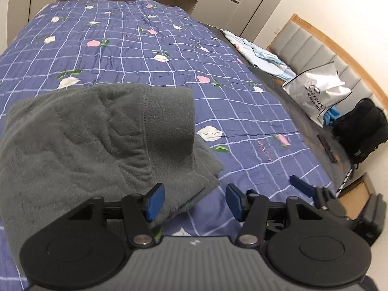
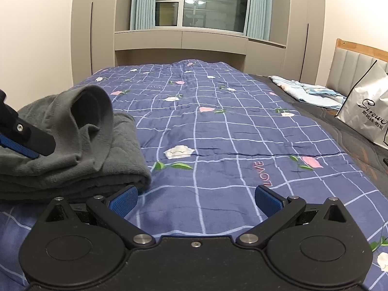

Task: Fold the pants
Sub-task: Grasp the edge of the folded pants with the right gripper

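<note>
Left gripper (image 1: 195, 202): blue-padded jaws spread, nothing pinched; the near corner of the pants reaches up beside its left pad, whether touching cannot be told, the right pad over bare quilt. One of its fingers (image 2: 21, 143) also shows at the left edge of the right wrist view, lying over the garment.

Right gripper (image 2: 196, 200): jaws spread wide, empty, hovering low over the quilt just right of the folded bundle; the left pad sits near the bundle's lower edge without gripping it. Its blue fingertip (image 1: 299, 185) shows to the right in the left wrist view.

Pants (image 1: 97, 140): grey fleece, folded into a thick stack of layers on the near left part of the bed; the top layer, with the waistband seam, stands up in a loose curl rather than lying flat.

Quilt (image 2: 230, 126): blue-violet, white grid lines, pink and white flowers, the word LOVE stitched in pink; covers most of the bed.

Pale blue bedding (image 2: 308, 92): crumpled heap on the dark mattress at the far right.

White shopping bag (image 2: 368, 111): dark lettering, upright against the grey padded headboard (image 1: 308, 48).

Black backpack (image 1: 361, 131): beside the bag.

Window (image 2: 194, 2): light blue curtains, beyond the foot of the bed, above beige cabinets
</note>
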Demonstrator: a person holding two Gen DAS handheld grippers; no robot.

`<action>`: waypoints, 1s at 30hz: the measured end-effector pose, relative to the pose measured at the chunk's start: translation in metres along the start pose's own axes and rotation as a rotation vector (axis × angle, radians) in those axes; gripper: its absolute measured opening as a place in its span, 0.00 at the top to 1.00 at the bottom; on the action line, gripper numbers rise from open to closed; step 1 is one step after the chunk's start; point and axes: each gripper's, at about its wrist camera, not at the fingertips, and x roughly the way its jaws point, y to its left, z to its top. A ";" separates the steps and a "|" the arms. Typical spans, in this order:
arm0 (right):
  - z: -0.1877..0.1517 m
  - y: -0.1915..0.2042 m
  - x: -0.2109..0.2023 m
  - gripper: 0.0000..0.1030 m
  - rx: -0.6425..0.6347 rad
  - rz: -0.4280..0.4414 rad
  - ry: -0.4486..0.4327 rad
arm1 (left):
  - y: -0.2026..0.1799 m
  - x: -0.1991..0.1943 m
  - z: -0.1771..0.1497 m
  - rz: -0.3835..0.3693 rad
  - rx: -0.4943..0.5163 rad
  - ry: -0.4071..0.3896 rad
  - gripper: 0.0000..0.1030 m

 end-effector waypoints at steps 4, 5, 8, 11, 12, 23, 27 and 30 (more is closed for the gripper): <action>0.003 0.009 -0.001 0.00 0.007 0.029 0.000 | 0.006 -0.014 0.002 -0.002 -0.035 -0.032 0.23; 0.003 0.012 -0.002 0.00 0.005 0.037 -0.001 | 0.007 -0.019 0.003 0.004 -0.040 -0.048 0.17; 0.006 0.020 -0.003 0.00 0.005 0.066 -0.006 | 0.014 -0.035 0.004 0.037 -0.057 -0.102 0.08; 0.009 0.027 -0.005 0.00 0.014 0.106 -0.016 | 0.027 -0.053 0.004 0.094 -0.089 -0.170 0.01; 0.011 0.030 -0.006 0.00 0.017 0.121 -0.020 | 0.033 -0.059 0.003 0.116 -0.100 -0.192 0.01; 0.034 0.049 0.007 0.00 0.072 0.343 0.007 | 0.131 -0.080 -0.024 0.456 -0.325 -0.300 0.01; 0.035 0.051 0.026 0.00 0.168 0.417 0.071 | 0.153 -0.075 -0.035 0.483 -0.345 -0.283 0.01; 0.032 0.054 0.035 0.00 0.215 0.439 0.103 | 0.164 -0.069 -0.044 0.447 -0.376 -0.269 0.01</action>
